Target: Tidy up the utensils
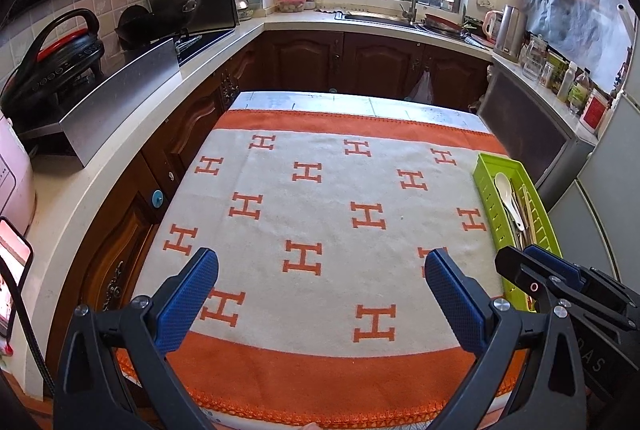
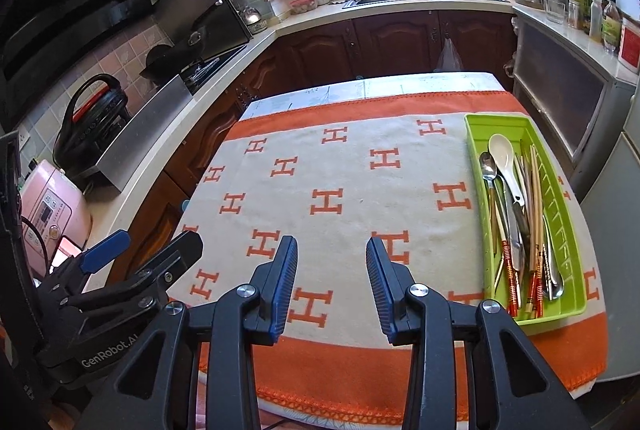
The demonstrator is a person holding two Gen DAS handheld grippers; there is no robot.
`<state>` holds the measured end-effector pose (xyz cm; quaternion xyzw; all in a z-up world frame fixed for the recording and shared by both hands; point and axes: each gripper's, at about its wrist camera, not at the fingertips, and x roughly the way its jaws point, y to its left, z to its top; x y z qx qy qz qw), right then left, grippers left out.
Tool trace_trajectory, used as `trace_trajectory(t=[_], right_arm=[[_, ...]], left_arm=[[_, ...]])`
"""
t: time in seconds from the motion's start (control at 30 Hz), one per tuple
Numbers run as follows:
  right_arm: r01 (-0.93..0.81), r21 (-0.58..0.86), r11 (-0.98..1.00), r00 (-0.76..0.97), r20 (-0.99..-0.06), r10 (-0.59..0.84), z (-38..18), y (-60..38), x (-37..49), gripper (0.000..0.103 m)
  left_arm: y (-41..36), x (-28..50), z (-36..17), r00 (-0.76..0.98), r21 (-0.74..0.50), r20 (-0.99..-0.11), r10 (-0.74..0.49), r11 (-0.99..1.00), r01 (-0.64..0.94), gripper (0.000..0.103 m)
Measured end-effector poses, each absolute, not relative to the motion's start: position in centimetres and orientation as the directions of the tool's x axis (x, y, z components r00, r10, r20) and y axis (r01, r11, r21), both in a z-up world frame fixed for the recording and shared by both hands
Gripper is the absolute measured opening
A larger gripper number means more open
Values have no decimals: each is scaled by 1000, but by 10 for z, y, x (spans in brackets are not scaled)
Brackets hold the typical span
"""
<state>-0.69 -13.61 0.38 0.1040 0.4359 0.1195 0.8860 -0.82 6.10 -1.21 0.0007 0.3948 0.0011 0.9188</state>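
Orange-bordered cloth, one green tray, two grippers, fingers apart, empty.

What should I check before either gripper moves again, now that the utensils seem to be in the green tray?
1. Left gripper open, nothing held: ok.
2. Right gripper open, nothing held: ok.
3. White spoon, metal spoon and chopsticks lie inside the green tray: ok.
4. No loose utensils on the orange-and-white cloth: ok.
5. Tray rests fully on the table: cannot tell; its near right corner sits close to the edge.
6. Utensils sorted by type inside the tray: not ok; they overlap in one pile.
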Motion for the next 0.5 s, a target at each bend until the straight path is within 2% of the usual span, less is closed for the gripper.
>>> trace_trajectory(t=[0.5], right_arm=[[-98,292,951,583,-758,293,-12,-141,4,36]], left_arm=[[58,-4,-19,677,10,-736,7,1000,1,102]])
